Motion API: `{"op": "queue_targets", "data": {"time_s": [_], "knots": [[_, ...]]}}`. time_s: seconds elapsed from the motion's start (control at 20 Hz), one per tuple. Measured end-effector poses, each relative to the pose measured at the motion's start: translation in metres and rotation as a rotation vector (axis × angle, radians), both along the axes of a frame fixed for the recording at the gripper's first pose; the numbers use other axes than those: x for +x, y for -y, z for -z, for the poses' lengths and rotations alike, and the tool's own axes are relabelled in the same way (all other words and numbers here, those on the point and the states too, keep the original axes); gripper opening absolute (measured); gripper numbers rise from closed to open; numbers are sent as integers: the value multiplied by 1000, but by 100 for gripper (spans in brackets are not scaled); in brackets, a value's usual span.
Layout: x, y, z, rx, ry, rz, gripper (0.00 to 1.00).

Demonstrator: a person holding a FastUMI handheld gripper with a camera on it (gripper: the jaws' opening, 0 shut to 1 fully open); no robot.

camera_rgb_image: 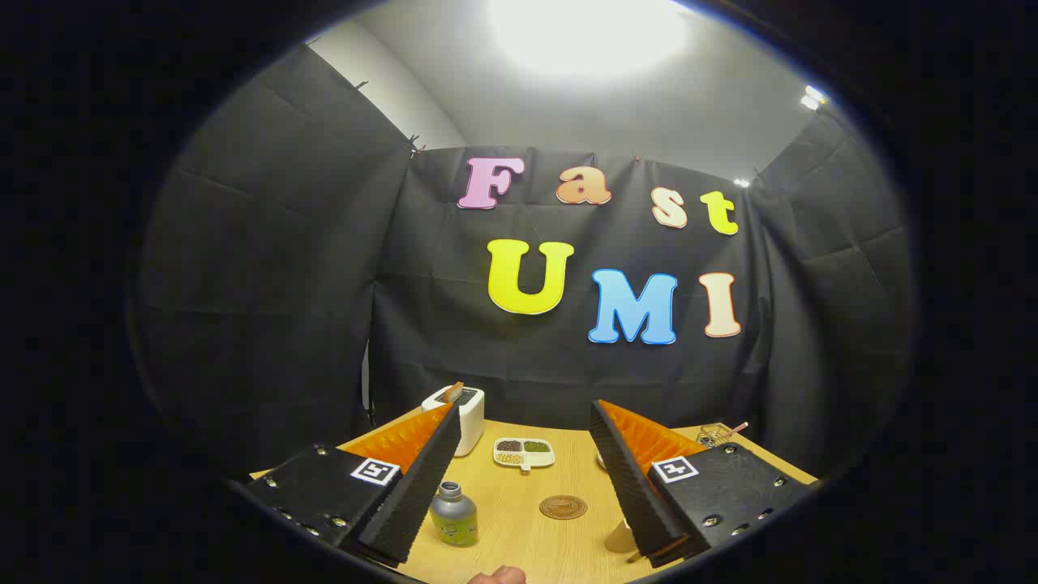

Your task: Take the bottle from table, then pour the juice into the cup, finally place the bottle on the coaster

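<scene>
A small bottle (pixel 453 515) with a grey uncapped neck and a green label stands upright on the wooden table (pixel 519 535), just inside the left finger. A round brown coaster (pixel 563 507) lies flat between the fingers, a little beyond the bottle. A pale cup (pixel 620 537) is partly hidden behind the right finger. My gripper (pixel 523 418) is open wide above the table, with nothing between its fingers (pixel 422 478).
A white toaster (pixel 459 415) with a slice sticking up stands at the back left. A white divided dish (pixel 524 453) of beans and grains sits mid-table. A small wire basket (pixel 715 434) is at the back right. A fingertip (pixel 499 576) shows at the near table edge.
</scene>
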State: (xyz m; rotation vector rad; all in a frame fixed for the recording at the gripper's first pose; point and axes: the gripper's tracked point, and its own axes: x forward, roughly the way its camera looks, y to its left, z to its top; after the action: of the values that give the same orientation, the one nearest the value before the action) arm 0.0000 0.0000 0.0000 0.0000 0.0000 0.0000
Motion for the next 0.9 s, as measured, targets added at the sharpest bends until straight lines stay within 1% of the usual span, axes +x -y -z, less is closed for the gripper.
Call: {"op": "queue_targets", "data": {"time_s": [0.25, 0.45, 0.65, 0.9], "knots": [[7, 8, 8, 18, -5, 7, 98], [11, 21, 9, 46, -3, 47, 98], [15, 30, 12, 74, -2, 67, 98], [17, 35, 11, 57, 24, 80, 98]]}}
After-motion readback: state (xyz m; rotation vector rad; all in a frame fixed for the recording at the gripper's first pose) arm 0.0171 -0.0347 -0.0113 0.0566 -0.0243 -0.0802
